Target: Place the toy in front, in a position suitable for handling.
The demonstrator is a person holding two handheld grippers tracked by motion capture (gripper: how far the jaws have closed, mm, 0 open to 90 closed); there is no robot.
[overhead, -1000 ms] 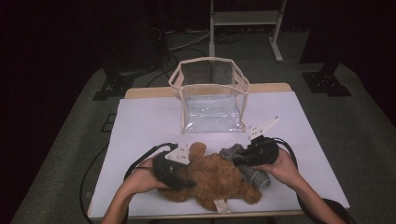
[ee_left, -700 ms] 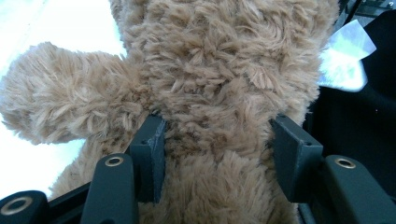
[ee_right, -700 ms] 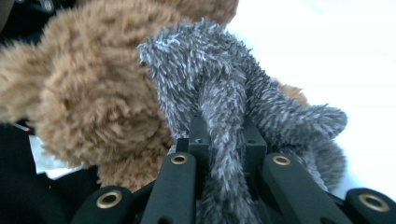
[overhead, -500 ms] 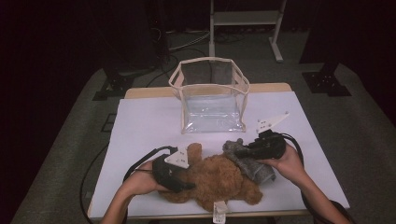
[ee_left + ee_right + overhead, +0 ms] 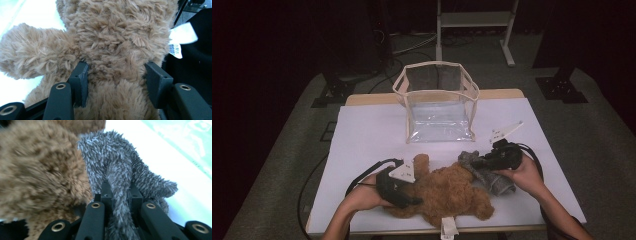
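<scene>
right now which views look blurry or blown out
High view: evenly lit white table, dark surroundings. Left gripper view: sharp fluffy brown teddy bear, table overexposed at left. Right gripper view: bear blurred, grey fuzzy plush toy sharp, table washed out.

One brown teddy bear (image 5: 451, 192), one grey plush toy (image 5: 488, 176), one clear bag (image 5: 438, 104), two tongs

Dark studio-like recording room, white-topped table (image 5: 362, 150) on grey carpet (image 5: 287, 150), black stand feet (image 5: 562, 90), cables (image 5: 412, 42) far behind
</scene>
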